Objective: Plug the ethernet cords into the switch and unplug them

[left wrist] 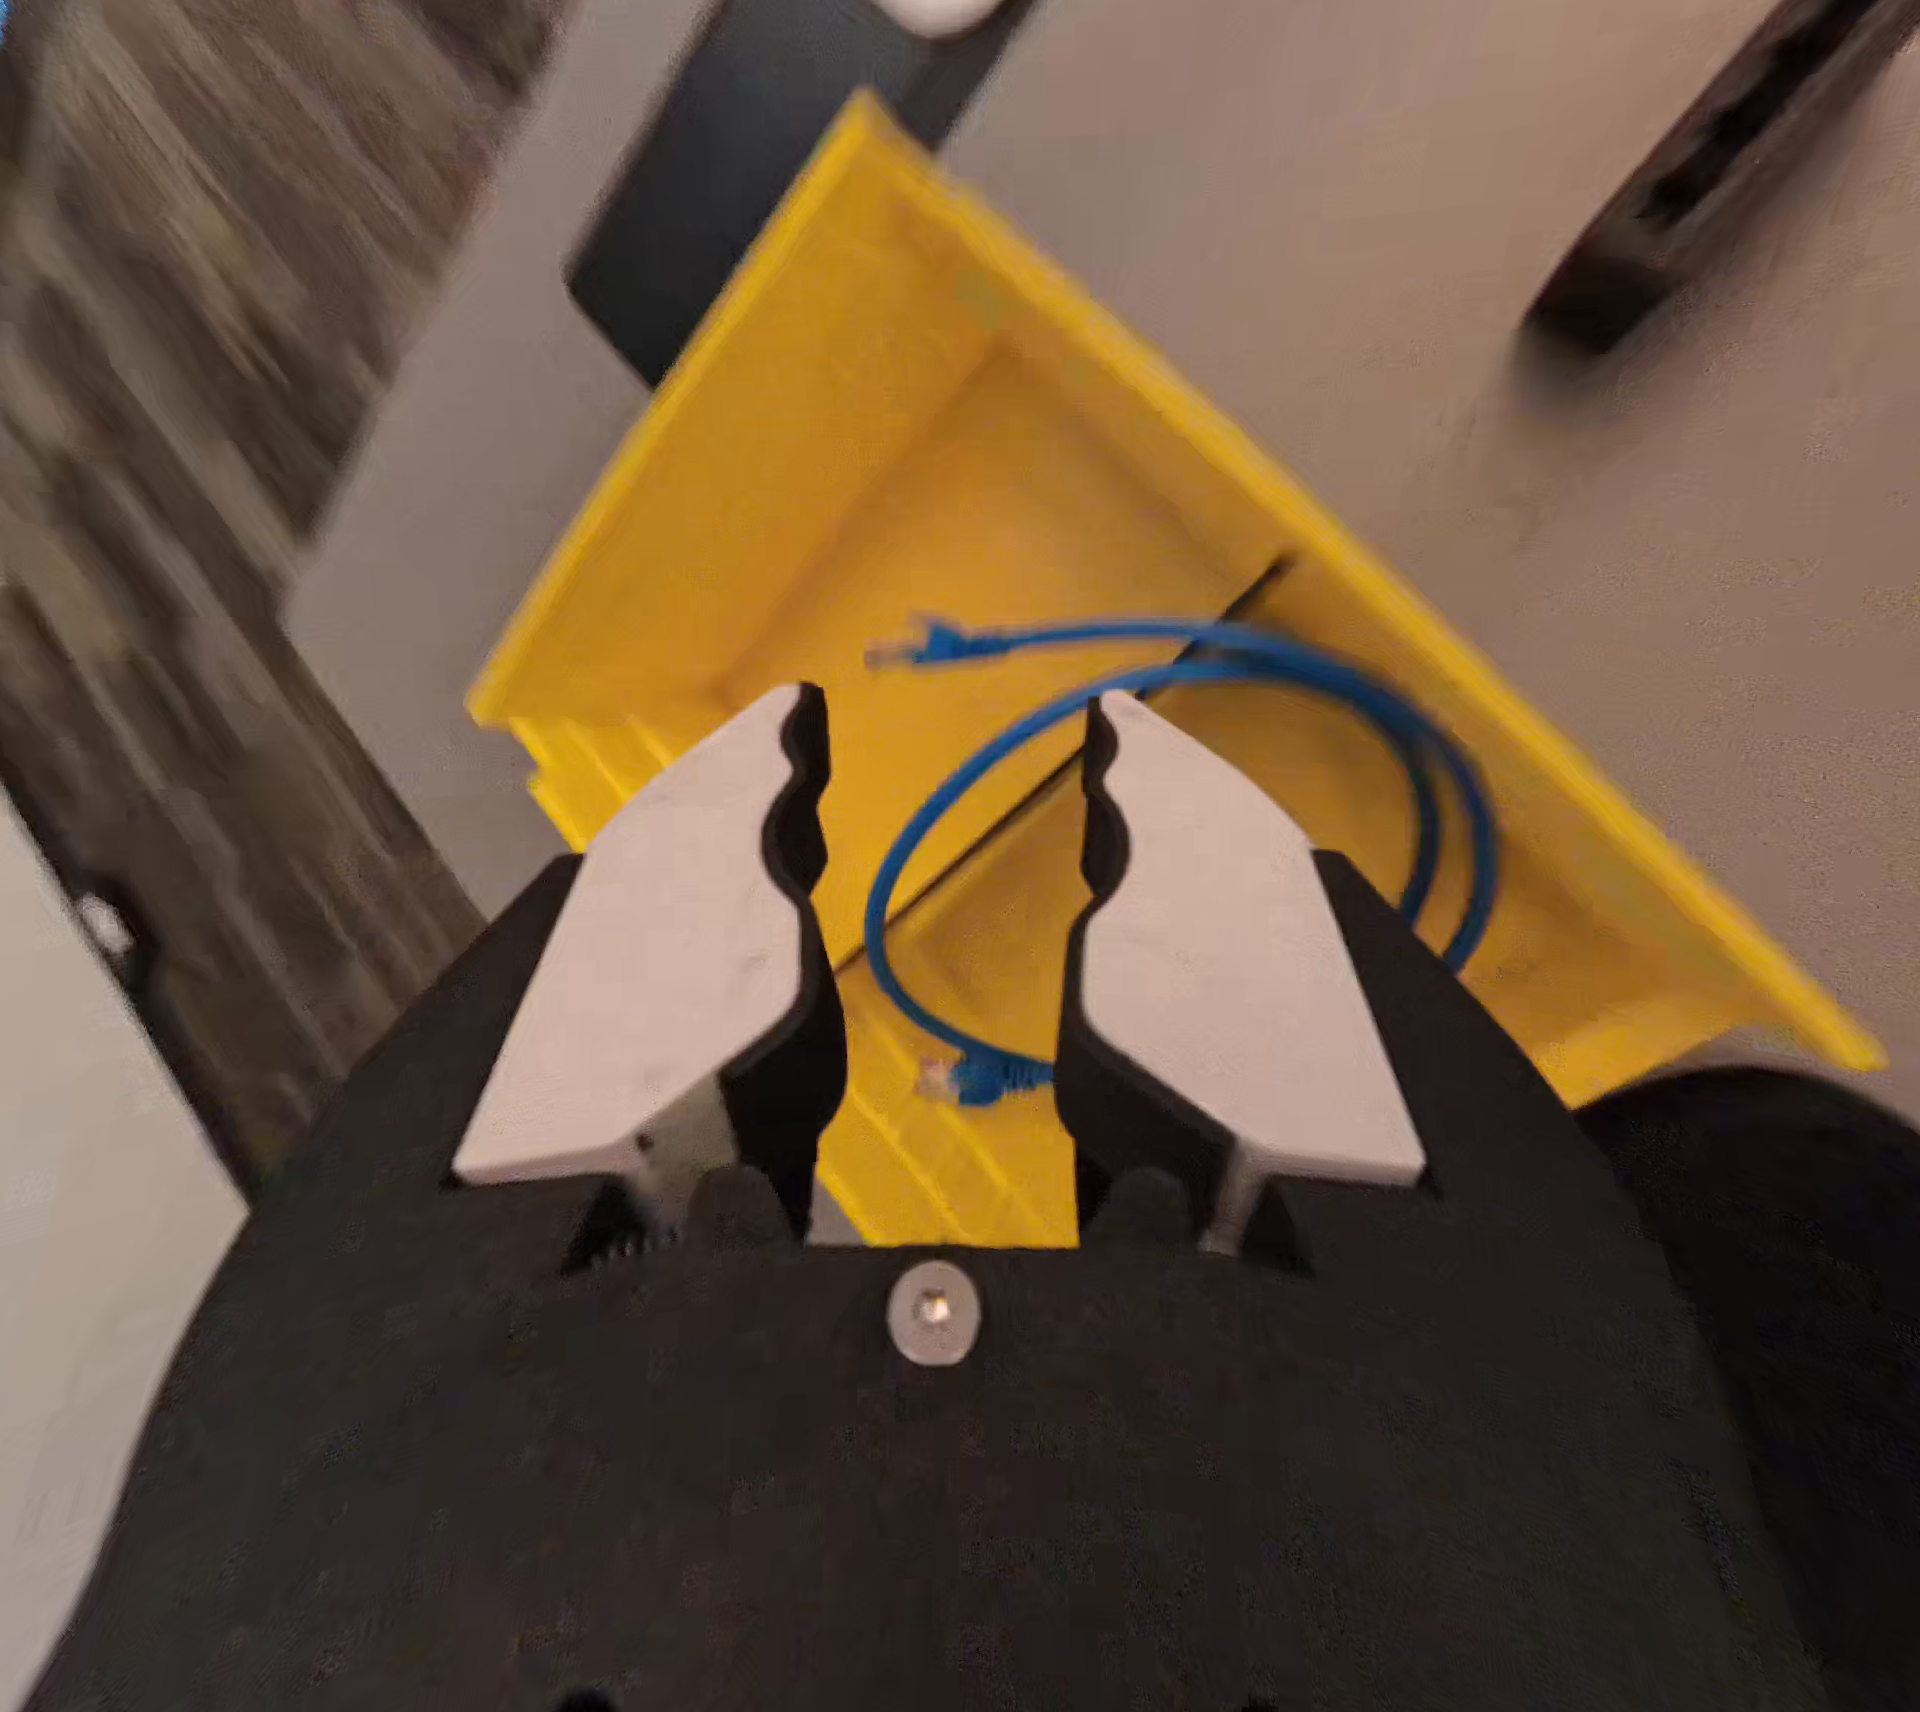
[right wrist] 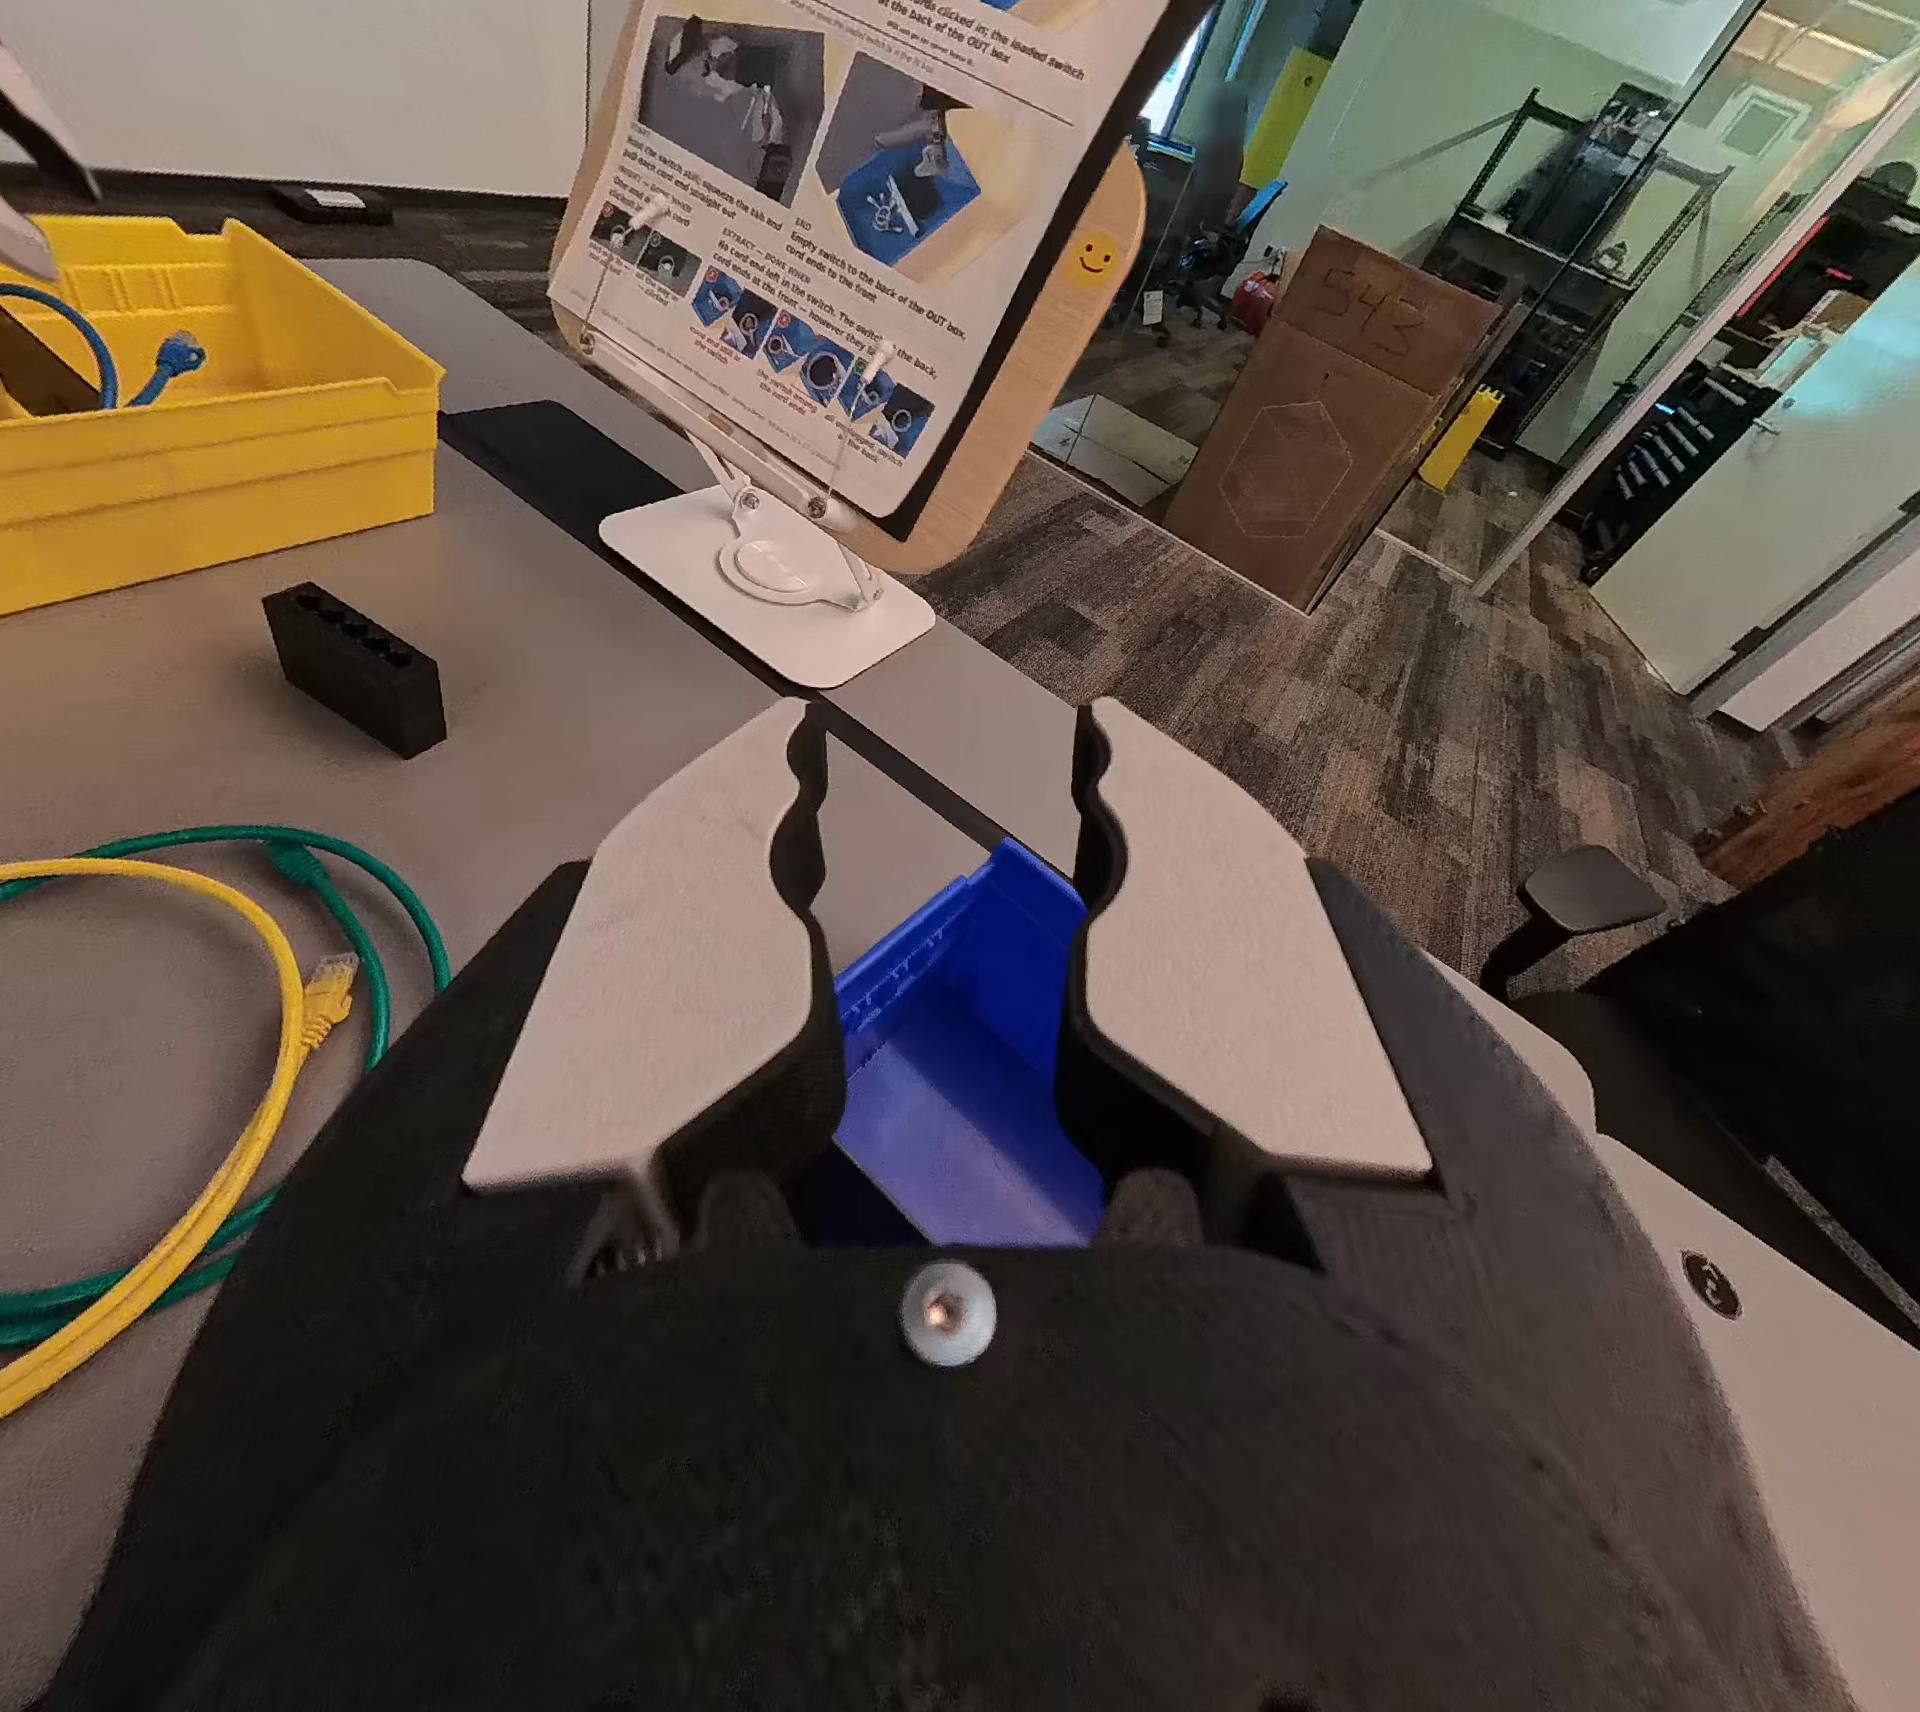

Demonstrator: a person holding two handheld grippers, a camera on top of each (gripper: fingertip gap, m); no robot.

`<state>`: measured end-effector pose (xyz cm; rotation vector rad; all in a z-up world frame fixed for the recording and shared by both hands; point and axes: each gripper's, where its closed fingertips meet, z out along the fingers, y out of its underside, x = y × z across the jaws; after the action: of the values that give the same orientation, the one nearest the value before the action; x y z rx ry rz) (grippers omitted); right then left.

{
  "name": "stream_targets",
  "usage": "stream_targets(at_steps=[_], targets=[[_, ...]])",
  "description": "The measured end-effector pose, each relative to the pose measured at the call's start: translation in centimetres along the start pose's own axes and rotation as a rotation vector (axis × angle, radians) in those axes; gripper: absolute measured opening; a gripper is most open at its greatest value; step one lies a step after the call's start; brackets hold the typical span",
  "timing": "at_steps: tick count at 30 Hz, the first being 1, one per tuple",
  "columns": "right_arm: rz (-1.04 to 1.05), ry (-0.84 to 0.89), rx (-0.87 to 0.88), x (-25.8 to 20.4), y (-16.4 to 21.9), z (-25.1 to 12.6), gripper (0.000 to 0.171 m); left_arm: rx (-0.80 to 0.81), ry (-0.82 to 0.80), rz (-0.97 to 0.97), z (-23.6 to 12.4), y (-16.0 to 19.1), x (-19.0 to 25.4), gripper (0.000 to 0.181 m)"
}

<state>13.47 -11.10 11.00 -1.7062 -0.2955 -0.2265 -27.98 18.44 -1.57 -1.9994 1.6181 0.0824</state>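
Black switch [right wrist: 353, 680] sits bare on the grey table [right wrist: 582, 727], port row facing up, no cord plugged in. All places below are taken from it.

Just behind and left of the switch: yellow bin [right wrist: 229, 426] [left wrist: 935, 499]. A blue ethernet cord [left wrist: 1195, 789] lies looped inside it, both plugs free, draped over a dark divider [left wrist: 1049, 789].

Near side of the switch, toward the camera and left: a yellow cord [right wrist: 249, 1091] and a green cord [right wrist: 395, 914] lie curled together on the table, overlapping. One yellow plug is visible beside the green loop.

Right of the switch, at the table's far edge: a white stand [right wrist: 769, 582] holding a printed instruction sheet [right wrist: 862, 135].

Nearer than the switch and to its right, low in the right wrist view: a blue bin [right wrist: 956, 1070], seen between the fingers.

Left gripper [left wrist: 951, 701] hovers over the yellow bin, jaws spread, nothing between them; the view is motion-blurred. Right gripper [right wrist: 940, 712] is well clear of the switch, jaws spread, holding nothing.
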Motion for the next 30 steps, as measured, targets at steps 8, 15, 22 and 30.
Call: stream_targets(at_steps=[8,15,22,30], targets=[[-0.040,-0.008,-0.038,-0.8,0.4,0.7,0.047,-0.082,0.093,-0.118,5.3,8.2,-0.8,0.023],[-0.026,-0.011,-0.030,-0.6,0.4,0.7,0.047,-0.027,-0.051,0.052,-0.9,5.4,-1.6,0.009],[-0.006,-0.108,0.018,-3.3,-1.1,2.0,0.046,0.224,-0.365,0.157,-15.1,-3.5,-1.0,0.006],[0.236,-0.509,0.197,-11.8,-6.1,3.4,0.048,0.638,-0.260,0.211,-17.5,-14.8,12.3,0.005]])
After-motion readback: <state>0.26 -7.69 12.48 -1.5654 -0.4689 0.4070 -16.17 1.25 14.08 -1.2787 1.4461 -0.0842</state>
